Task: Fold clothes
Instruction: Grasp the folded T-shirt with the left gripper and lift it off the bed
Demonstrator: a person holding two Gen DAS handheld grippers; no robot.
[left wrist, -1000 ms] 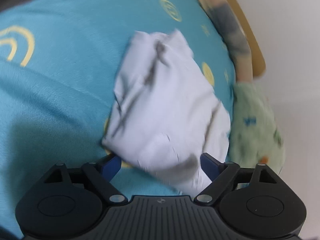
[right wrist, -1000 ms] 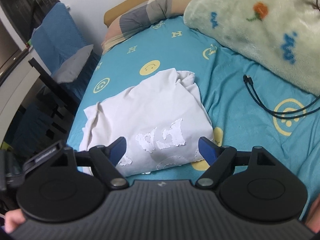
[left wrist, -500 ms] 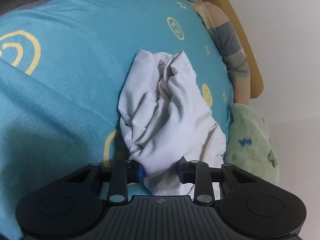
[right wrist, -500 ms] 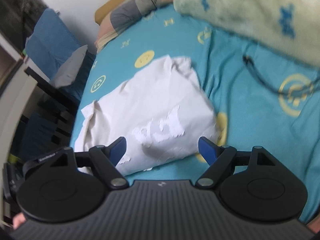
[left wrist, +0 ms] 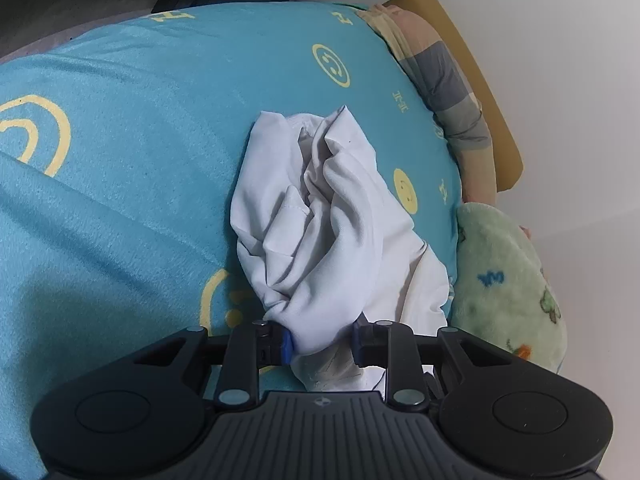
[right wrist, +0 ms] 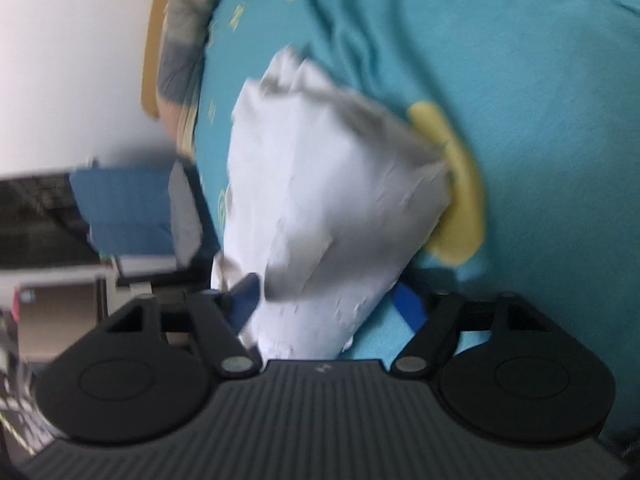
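A crumpled white garment [left wrist: 320, 220] lies on the teal bedsheet [left wrist: 140, 140] with yellow smiley prints. My left gripper [left wrist: 322, 344] is shut on the garment's near end, and the cloth bunches out between its blue pads. In the blurred right wrist view the same white garment [right wrist: 332, 184] reaches down between the jaws of my right gripper [right wrist: 327, 300]. Those jaws are closing around the cloth: the left pad is at the fabric and the right pad still stands a little apart from it.
A fluffy green blanket [left wrist: 508, 292] lies right of the garment. A striped pillow [left wrist: 448, 76] rests against the tan headboard [left wrist: 480, 80] at the far end. Beside the bed stand a blue chair [right wrist: 128, 200] and dark furniture.
My left gripper closed on the garment's near end and gathered it into a bunch. My right gripper rolled sideways, dropped to the garment, and its jaws narrowed around the cloth.
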